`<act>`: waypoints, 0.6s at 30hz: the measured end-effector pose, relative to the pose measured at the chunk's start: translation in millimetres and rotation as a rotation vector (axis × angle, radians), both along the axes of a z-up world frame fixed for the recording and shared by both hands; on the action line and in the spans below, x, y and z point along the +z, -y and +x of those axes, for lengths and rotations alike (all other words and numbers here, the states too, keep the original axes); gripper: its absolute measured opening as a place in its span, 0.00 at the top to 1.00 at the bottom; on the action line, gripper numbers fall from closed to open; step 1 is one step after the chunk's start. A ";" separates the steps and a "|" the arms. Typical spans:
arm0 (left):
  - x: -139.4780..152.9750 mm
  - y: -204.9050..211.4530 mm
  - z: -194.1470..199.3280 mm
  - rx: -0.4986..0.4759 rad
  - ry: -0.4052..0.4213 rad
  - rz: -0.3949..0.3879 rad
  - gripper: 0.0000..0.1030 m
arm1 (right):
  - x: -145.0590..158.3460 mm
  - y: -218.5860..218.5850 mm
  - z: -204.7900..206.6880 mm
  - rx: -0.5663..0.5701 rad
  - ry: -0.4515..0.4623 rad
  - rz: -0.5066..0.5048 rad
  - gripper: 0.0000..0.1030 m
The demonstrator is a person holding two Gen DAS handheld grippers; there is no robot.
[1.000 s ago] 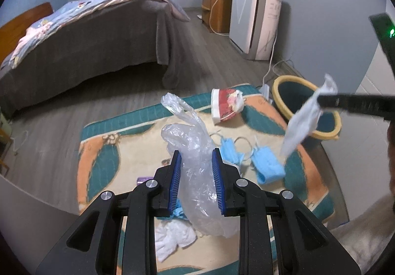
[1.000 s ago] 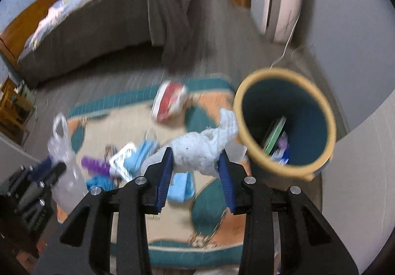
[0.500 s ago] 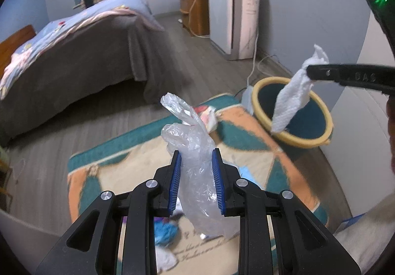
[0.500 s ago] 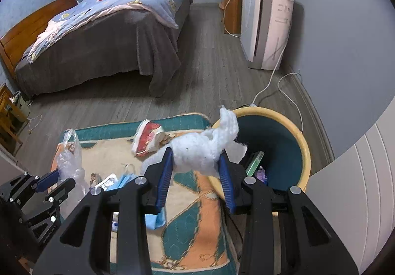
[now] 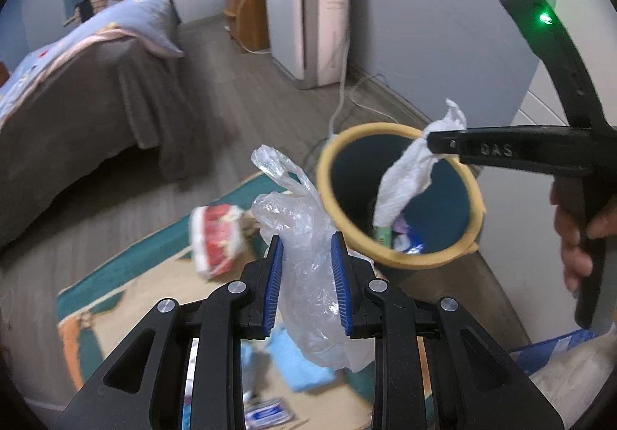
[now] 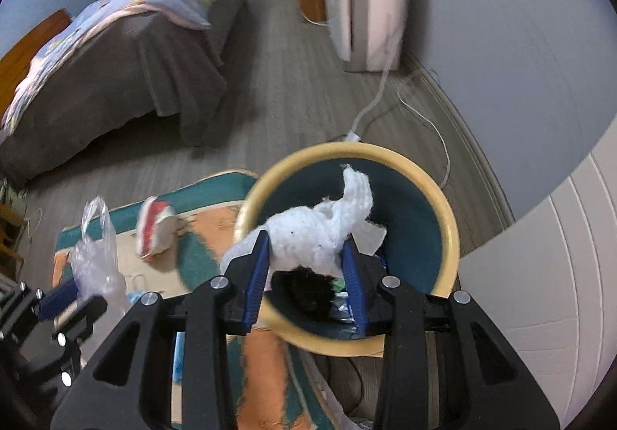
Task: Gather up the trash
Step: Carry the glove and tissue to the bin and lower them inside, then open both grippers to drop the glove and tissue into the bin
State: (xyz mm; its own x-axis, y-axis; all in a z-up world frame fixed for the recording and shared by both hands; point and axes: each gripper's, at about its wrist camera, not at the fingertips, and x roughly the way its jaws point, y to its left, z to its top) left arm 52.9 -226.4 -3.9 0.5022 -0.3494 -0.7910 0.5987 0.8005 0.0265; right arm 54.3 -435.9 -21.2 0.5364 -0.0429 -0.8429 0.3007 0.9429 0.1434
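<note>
My left gripper (image 5: 307,241) is shut on a crumpled clear plastic bag (image 5: 308,275), held above the rug just left of the bin. The yellow-rimmed teal bin (image 5: 401,256) has some trash at its bottom. My right gripper (image 6: 304,248) is shut on a white crumpled tissue (image 6: 324,229), which hangs over the bin's (image 6: 347,150) opening. In the left wrist view the right gripper (image 5: 435,139) reaches in from the right with the tissue (image 5: 408,183) dangling over the bin. In the right wrist view the left gripper (image 6: 69,301) holds the bag (image 6: 96,256) at the lower left.
A patterned rug (image 5: 127,299) carries a red-and-white wrapper (image 5: 216,237), blue face masks (image 5: 297,364) and small packets. A bed (image 5: 77,83) stands to the left, a white appliance (image 5: 308,17) with a cord by the far wall. A white wall panel (image 6: 540,275) stands right of the bin.
Both grippers have moved toward the bin. The tissue, earlier over the rug beside the bin, now hangs over its opening. The plastic bag has come up close to the bin's left rim.
</note>
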 end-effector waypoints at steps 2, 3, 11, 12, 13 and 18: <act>-5.2 13.4 1.2 -0.022 -0.008 0.002 0.74 | -8.4 15.0 -0.4 -0.033 -0.017 0.016 0.65; -8.2 20.9 2.0 -0.036 -0.016 0.001 0.74 | -14.1 24.0 -0.3 -0.053 -0.029 0.029 0.65; -32.5 68.9 16.1 -0.092 -0.044 0.030 0.74 | -42.9 60.2 -0.9 -0.159 -0.091 0.064 0.63; -34.2 73.5 19.0 -0.092 -0.044 0.020 0.74 | -43.2 61.5 -1.7 -0.170 -0.089 0.070 0.61; -34.7 77.4 22.1 -0.090 -0.041 0.009 0.72 | -42.7 62.7 -2.6 -0.178 -0.082 0.081 0.61; -31.9 84.3 31.5 -0.064 -0.015 -0.011 0.42 | -37.3 60.0 -3.3 -0.175 -0.059 0.094 0.48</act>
